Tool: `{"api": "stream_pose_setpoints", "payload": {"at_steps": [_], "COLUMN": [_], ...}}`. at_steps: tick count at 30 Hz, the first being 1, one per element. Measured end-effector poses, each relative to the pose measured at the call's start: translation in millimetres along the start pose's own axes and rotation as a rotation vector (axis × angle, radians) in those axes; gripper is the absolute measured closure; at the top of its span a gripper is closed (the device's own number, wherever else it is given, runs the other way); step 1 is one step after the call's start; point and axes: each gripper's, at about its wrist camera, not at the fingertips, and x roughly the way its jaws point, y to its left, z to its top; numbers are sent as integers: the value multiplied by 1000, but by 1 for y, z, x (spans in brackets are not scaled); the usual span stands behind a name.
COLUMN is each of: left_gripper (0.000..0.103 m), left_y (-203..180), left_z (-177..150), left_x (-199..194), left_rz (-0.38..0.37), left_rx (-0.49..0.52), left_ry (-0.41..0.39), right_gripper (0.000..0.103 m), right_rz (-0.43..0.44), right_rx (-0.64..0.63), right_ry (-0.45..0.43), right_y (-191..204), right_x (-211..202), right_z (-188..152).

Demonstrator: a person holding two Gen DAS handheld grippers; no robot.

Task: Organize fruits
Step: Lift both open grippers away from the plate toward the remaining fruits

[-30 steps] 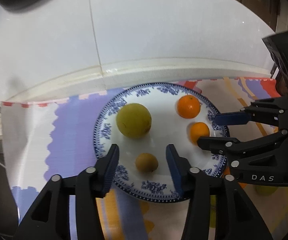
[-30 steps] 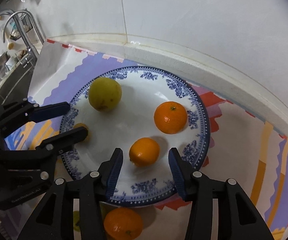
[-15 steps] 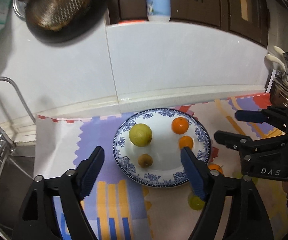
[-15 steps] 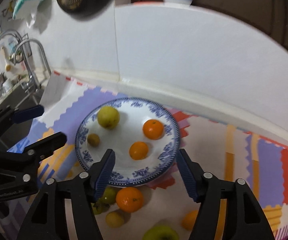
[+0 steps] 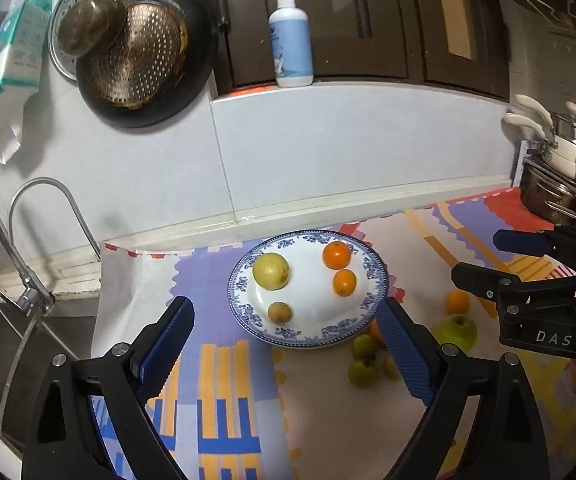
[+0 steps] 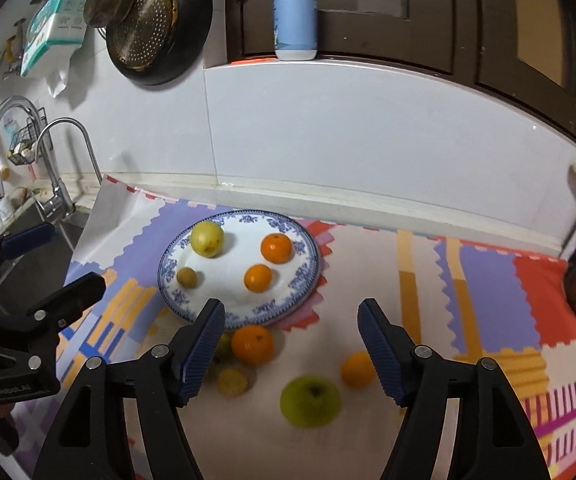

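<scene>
A blue-and-white plate (image 5: 376, 276) (image 6: 167, 270) on a colourful mat holds a yellow-green pear (image 5: 270, 271) (image 6: 207, 239), two oranges (image 5: 336, 255) (image 5: 344, 282) (image 6: 276, 247) (image 6: 258, 278) and a small brown fruit (image 5: 279, 311) (image 6: 187, 277). In front of the plate lie an orange (image 6: 252, 344), a green apple (image 5: 456, 331) (image 6: 310, 400), a small orange (image 5: 457, 302) (image 6: 356, 369) and small yellow-green fruits (image 5: 362, 371) (image 6: 232, 381). My left gripper (image 5: 285, 350) (image 6: 53, 258) is open and empty, pulled back from the plate. My right gripper (image 6: 292, 350) (image 5: 488, 254) is open and empty above the loose fruit.
A sink with a tap (image 5: 27, 216) (image 6: 55, 152) lies left of the mat. Pans and a strainer (image 5: 139, 56) hang on the tiled wall. A soap bottle (image 5: 291, 40) (image 6: 295, 12) stands on the ledge. Pots (image 5: 556, 176) sit at the right.
Both grippers have pulled up and back from the plate and opened wider. The small brown fruit and an orange that were between their fingers stay on the plate.
</scene>
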Motion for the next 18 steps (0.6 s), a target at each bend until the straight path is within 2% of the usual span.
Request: {"api": "stream_pose_setpoints", "payload": {"at_steps": [9,18], "left_gripper": [9,9], "left_y": [-16,-26], "left_z": [-18,-41], "left_x": [-20,-20], "left_rz": [-1,-8], "left_rx": [32,81], "left_ry": [-28,-30], "right_gripper": [34,34], "right_rz": [-25,-67], "right_rx": [49,73], "right_ry": [-2,14], "right_y": [-8,-13], "right_x": [-23,-31], "right_z": [-27,-54]}}
